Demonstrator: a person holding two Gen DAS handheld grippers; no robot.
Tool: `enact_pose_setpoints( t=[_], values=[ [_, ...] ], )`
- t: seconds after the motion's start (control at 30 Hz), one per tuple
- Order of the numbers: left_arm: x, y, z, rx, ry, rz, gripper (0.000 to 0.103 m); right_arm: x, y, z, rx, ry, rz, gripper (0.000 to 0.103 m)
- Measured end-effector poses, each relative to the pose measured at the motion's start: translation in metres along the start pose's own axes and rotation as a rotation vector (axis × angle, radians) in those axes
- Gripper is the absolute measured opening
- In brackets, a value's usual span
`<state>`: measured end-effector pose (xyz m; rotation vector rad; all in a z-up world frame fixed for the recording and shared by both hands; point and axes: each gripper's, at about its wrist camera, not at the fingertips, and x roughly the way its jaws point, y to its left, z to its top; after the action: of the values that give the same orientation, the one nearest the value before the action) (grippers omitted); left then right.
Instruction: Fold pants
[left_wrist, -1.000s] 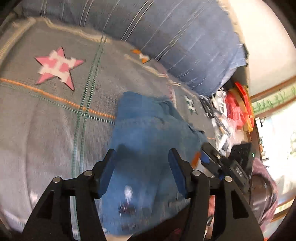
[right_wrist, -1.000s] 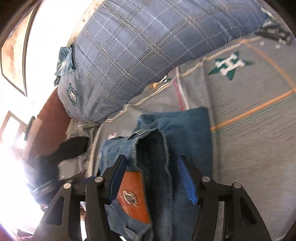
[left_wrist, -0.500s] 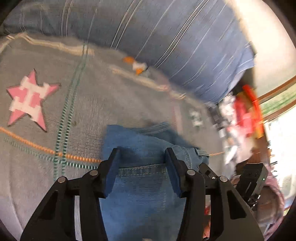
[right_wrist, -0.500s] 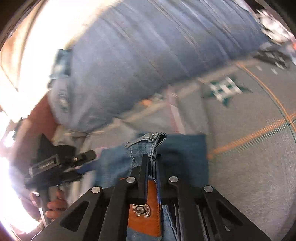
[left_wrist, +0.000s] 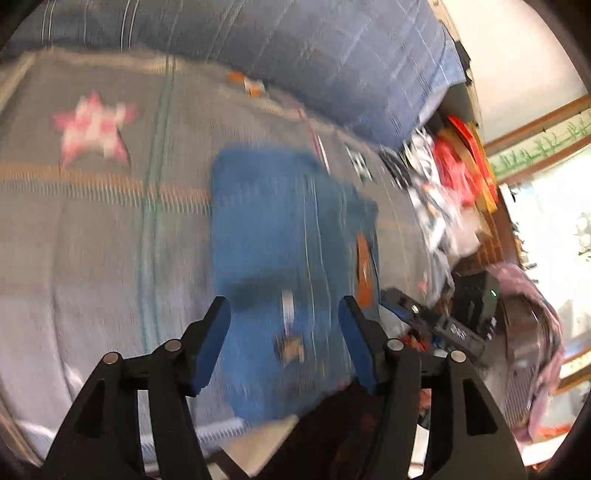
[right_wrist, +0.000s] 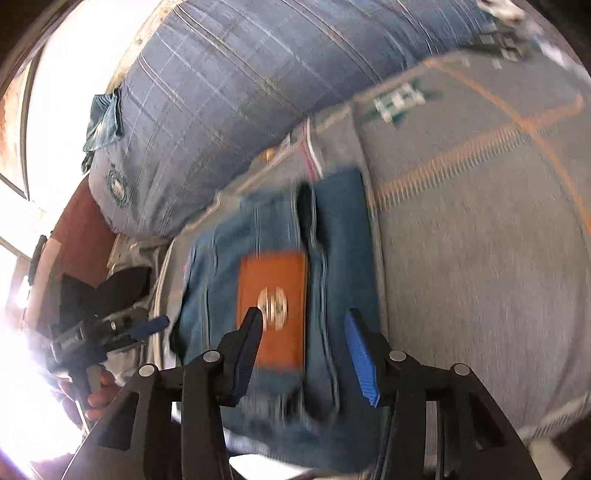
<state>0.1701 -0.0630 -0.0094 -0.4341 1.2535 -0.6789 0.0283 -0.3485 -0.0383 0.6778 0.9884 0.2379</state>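
Blue jeans lie folded into a compact rectangle on the grey bedspread. In the right wrist view the jeans show an orange leather waist patch on top. My left gripper is open and empty, just above the near end of the jeans. My right gripper is open and empty, over the patch end. Each gripper shows in the other's view, the right one and the left one. Both views are motion-blurred.
A big blue plaid pillow lies behind the jeans. The bedspread has a pink star and orange stripes. Red and white clutter is piled beside the bed on the left view's right side.
My right gripper was shut on the jeans' waistband half a second ago; it has let go and opened. Both grippers have drawn back, and the jeans now lie flat and folded.
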Motion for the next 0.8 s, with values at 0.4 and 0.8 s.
enact_pose_setpoints(
  t=[0.4, 0.8],
  values=[
    [0.038, -0.025, -0.045, 0.121, -0.051, 0.285, 0.058, -0.018, 0.032, -0.050, -0.184, -0.025, -0.178, 0.001],
    [0.024, -0.058, -0.056, 0.246, -0.163, 0.449, 0.058, -0.020, 0.015, -0.039, -0.076, -0.035, -0.160, 0.009]
  ],
)
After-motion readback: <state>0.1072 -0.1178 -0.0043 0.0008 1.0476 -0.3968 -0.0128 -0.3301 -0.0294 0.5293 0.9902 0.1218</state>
